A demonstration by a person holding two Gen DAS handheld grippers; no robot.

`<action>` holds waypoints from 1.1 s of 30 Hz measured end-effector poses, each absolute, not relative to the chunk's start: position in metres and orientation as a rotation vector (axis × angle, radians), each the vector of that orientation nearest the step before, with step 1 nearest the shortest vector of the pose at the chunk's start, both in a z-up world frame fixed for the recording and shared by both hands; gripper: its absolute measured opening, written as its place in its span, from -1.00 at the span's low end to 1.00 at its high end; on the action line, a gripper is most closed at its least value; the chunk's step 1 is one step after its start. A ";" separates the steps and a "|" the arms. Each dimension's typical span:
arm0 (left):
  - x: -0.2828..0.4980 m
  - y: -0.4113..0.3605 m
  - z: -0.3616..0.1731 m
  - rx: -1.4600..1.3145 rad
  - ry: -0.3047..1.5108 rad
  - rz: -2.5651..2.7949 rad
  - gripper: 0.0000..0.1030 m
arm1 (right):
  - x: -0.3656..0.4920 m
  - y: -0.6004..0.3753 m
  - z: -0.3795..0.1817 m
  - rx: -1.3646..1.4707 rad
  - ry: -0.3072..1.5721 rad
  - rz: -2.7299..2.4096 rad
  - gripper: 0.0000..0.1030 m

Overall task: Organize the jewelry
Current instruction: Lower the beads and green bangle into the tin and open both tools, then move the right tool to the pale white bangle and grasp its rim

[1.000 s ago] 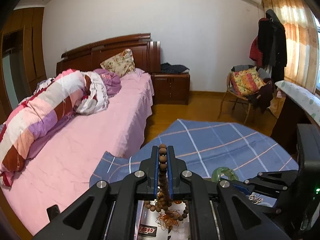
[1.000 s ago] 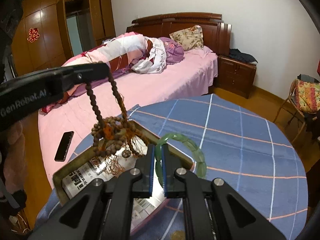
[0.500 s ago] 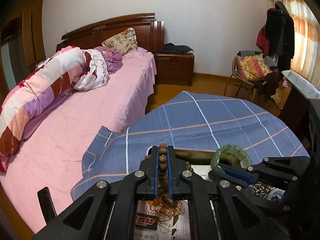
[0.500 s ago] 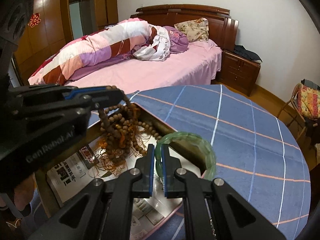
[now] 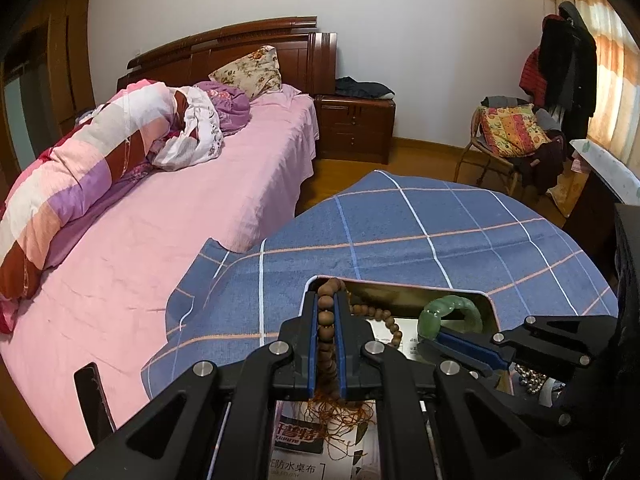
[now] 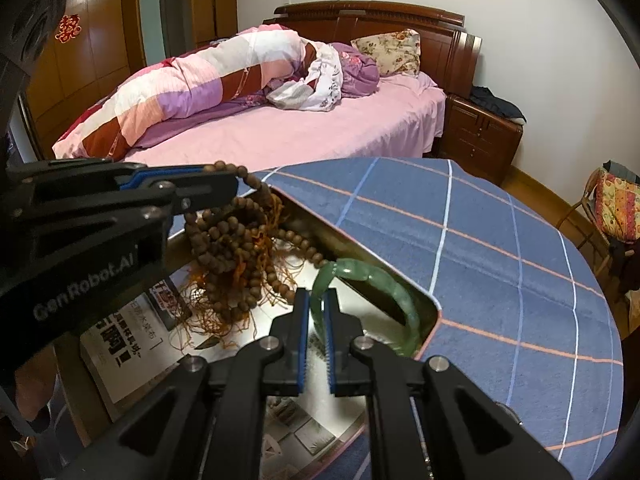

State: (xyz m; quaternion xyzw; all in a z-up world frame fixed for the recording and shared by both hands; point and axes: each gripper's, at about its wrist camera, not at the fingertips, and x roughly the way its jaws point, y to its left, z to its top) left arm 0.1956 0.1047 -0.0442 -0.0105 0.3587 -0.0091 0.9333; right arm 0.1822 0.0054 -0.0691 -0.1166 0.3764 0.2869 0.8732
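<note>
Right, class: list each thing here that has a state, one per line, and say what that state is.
Left gripper: shut on the wooden beads.
Wooden beads: pinched at one strand, the rest heaped in the tin.
Right gripper: shut on the green bangle.
Green bangle: gripped, standing on edge in the tin.
Tin: open, no lid in view.

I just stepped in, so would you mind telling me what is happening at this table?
A person is sorting jewelry with two handheld grippers. The left gripper is shut on a string of wooden beads, whose bundle hangs into the open metal tin. The right gripper is shut on a green bangle held over the same tin, on the blue checked tablecloth.
</note>
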 end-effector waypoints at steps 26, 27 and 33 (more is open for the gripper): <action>0.183 0.113 -0.038 -0.015 0.696 0.066 0.22 | 0.171 0.005 -0.069 -0.269 0.763 0.580 0.12; 0.181 0.113 -0.038 -0.017 0.695 0.067 0.22 | 0.170 0.004 -0.068 -0.267 0.762 0.578 0.18; 0.168 0.109 -0.035 -0.016 0.691 0.070 0.26 | 0.162 -0.006 -0.060 -0.259 0.758 0.558 0.36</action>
